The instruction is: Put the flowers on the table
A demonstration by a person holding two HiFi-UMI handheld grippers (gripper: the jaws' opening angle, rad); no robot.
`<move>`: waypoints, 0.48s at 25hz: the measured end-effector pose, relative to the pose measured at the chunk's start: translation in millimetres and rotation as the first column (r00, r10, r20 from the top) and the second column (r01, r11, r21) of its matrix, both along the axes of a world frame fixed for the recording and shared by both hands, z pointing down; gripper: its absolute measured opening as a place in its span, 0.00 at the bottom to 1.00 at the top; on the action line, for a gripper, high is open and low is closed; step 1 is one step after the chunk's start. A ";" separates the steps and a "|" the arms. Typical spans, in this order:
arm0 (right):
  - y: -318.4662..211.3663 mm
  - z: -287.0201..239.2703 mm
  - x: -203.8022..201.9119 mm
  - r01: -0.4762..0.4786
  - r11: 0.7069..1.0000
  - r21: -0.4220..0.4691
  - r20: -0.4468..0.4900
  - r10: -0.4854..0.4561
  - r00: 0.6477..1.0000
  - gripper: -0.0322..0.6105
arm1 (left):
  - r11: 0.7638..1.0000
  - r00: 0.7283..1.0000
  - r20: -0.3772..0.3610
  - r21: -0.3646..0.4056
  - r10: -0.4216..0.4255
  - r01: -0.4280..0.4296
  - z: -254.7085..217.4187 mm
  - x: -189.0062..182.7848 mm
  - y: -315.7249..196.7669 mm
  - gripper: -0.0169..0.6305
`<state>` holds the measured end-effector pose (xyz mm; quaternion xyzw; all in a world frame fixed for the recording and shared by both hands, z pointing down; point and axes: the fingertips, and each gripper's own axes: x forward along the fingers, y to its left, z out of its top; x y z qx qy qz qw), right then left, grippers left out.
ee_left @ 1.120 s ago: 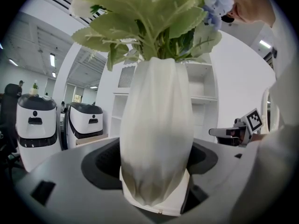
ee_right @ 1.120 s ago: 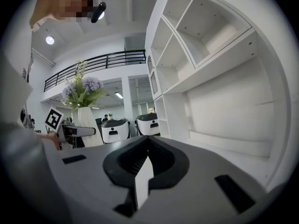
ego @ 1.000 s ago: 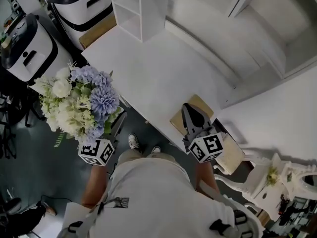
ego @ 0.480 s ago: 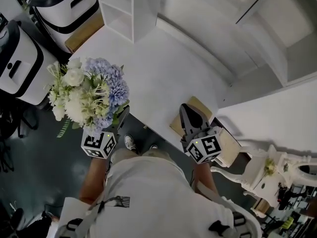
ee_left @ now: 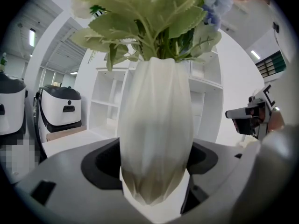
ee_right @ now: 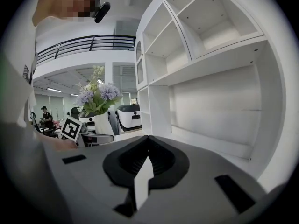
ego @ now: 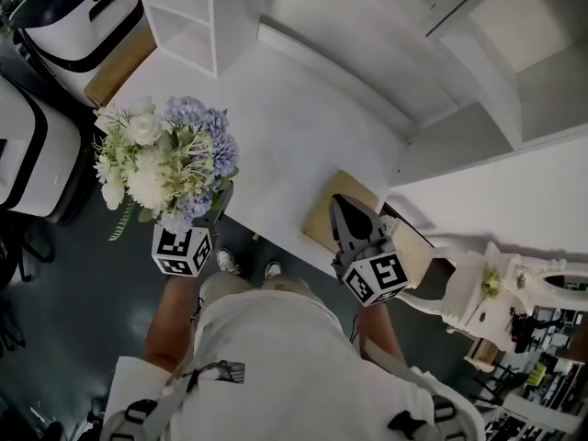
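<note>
A bouquet of white and pale-blue flowers (ego: 165, 165) stands in a white ribbed vase (ee_left: 156, 134). My left gripper (ee_left: 156, 150) is shut on the vase, one jaw on each side of its lower body. In the head view the left gripper (ego: 217, 202) holds the bouquet over the near left edge of the white table (ego: 303, 136), and the blooms hide the vase. My right gripper (ego: 342, 208) hangs at the table's near edge, shut and empty. The right gripper view shows its jaws closed together (ee_right: 148, 141), with the flowers (ee_right: 98, 96) off to the left.
White shelving (ego: 184, 16) stands on the table's far side and along the wall (ee_right: 201, 55). White-and-black bins (ego: 69, 7) sit on the floor at the left. A tan-seated chair (ego: 322, 219) is under the right gripper. A small white ornate stand (ego: 478, 288) is at the right.
My left gripper has carried the flowers rightward and toward the table; the bouquet now overlaps the table's edge. The right gripper has barely shifted.
</note>
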<state>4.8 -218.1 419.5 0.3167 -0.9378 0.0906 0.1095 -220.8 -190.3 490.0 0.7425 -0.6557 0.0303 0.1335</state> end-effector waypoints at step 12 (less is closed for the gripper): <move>34.7 1.3 -12.4 -0.069 0.998 -0.005 -0.062 0.068 0.996 0.06 | 0.997 0.995 0.061 -0.023 0.078 -0.077 35.4 -13.6 -23.7 0.62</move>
